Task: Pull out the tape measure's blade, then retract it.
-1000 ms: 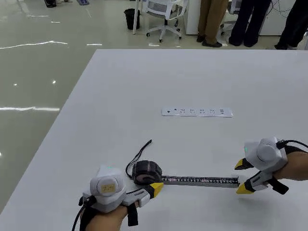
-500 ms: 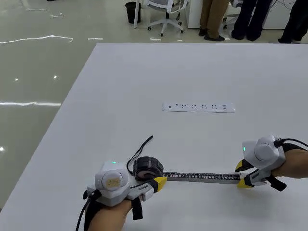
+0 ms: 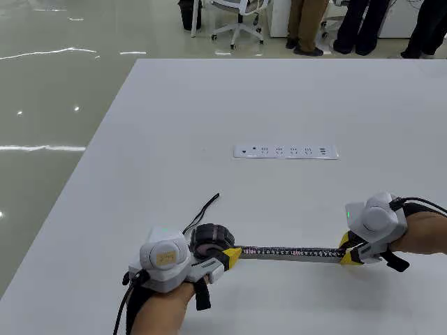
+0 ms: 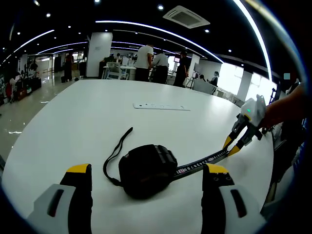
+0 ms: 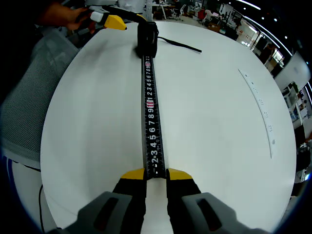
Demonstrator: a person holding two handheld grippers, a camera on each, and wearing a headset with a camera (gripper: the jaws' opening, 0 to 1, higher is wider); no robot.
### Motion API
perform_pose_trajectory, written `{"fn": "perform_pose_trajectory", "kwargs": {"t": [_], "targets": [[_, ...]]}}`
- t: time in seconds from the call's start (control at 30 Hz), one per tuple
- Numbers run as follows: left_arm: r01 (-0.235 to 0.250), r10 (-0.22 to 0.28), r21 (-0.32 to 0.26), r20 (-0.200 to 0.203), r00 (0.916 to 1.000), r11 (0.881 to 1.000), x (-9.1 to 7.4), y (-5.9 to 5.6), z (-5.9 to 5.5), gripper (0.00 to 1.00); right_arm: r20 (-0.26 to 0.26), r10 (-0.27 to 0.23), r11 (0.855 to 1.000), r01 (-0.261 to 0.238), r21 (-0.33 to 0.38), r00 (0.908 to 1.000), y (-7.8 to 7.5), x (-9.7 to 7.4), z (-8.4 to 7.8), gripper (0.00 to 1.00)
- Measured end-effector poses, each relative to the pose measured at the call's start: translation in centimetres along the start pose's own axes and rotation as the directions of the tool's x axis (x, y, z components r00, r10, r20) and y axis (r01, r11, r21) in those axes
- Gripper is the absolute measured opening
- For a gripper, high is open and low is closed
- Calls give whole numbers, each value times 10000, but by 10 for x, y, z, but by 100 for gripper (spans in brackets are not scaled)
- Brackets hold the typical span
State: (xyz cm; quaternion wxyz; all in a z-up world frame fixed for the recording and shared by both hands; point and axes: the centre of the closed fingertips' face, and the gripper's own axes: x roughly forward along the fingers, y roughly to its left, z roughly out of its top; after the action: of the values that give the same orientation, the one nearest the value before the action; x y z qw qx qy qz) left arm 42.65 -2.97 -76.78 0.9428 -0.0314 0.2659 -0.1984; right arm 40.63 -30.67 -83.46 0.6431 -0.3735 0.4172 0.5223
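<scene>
The tape measure (image 3: pixel 211 239) sits on the white table (image 3: pixel 279 105), close in front of the person and on their left side. The left gripper (image 4: pixel 146 169) has its jaws spread wide, one on each side of it. I think that is to stop it from sliding, but I cannot tell if they touch it. The right gripper (image 5: pixel 156 174) pinches the end of the blade (image 5: pixel 150 97) tight, so it can pull. The blade lies flat and straight between them, numbers up. It looks partly out, and the going back is not yet done.
</scene>
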Motion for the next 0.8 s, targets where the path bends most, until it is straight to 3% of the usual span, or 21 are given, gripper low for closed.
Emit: {"fn": "perform_pose_trajectory", "kwargs": {"t": [0.03, 0.17, 0.4, 0.8], "targets": [[22, -22, -12, -26, 10000, 10000, 1, -1, -1, 92, 34, 8, 9995, -9, 327, 10000, 0, 0, 0, 15], [-183, 183, -36, -146, 9997, 9998, 8, 1, -4, 90, -65, 74, 9992, -71, 399, 10000, 0, 0, 0, 15], [-558, 523, -742, -480, 9975, 9957, 21, 6, -10, 87, -119, 102, 9995, -99, 302, 9999, 1, 0, 0, 15], [-649, 608, -653, -637, 9961, 9957, 32, 0, -11, 84, -356, 94, 9991, -79, 414, 9993, 0, 2, -1, 15]]}}
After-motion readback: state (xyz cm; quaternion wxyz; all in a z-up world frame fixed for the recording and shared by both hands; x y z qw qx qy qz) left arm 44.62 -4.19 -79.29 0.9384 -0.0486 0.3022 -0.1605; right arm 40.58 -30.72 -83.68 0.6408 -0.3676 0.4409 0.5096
